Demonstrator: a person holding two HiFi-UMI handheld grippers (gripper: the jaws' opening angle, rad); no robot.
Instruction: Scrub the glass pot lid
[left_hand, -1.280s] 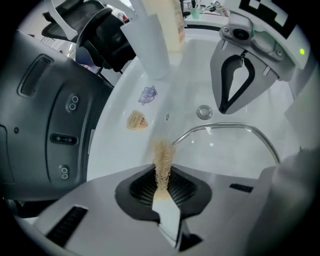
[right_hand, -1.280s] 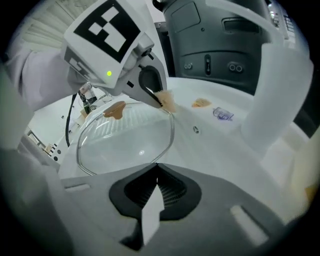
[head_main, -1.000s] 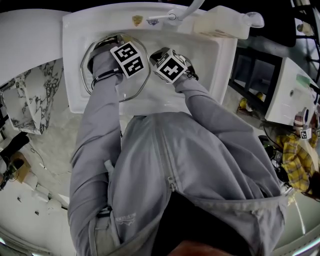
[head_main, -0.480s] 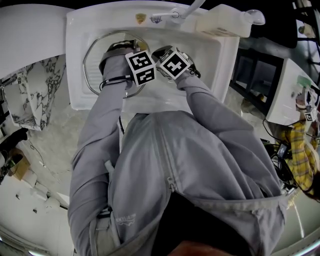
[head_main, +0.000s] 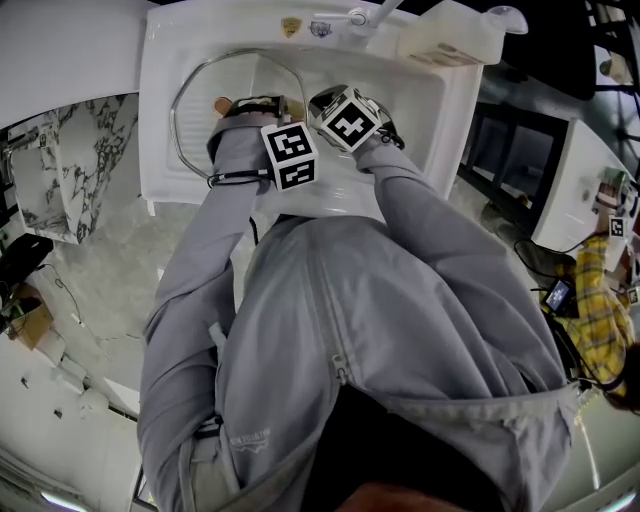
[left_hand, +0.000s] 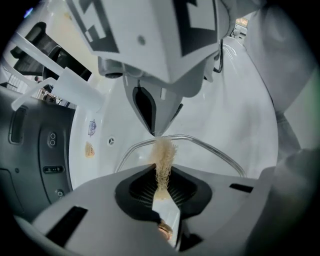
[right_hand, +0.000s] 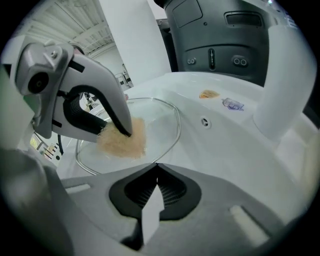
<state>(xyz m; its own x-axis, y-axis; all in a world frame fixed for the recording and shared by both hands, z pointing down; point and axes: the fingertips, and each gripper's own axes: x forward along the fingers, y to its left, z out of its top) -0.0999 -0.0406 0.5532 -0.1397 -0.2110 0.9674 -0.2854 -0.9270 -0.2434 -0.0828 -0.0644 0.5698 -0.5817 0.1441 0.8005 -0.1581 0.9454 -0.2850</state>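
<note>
Gripping a tan scrub pad (left_hand: 163, 155), the left gripper (left_hand: 161, 171) shows in its own view at lower centre. Its jaws are closed on the pad, which pokes out past the tips. Beyond them, mid-frame, the glass pot lid (left_hand: 200, 152) lies in the white sink (left_hand: 240, 110). The right gripper (left_hand: 155, 131) comes down from the top, its tips together at the lid's rim.

Right gripper view: this gripper's jaws are shut at lower centre, tips right at the lid's near rim. Whether they pinch it cannot be told. The lid sits at left centre, and the left gripper holds the pad on the glass. Two stickers (right_hand: 220, 99) mark the sink ledge, upper right.

Head view: the sink is at the top, with the lid in its left part. Both grippers are over the basin, marker cubes side by side. Grey sleeves (head_main: 200, 270) fill the centre.
</note>
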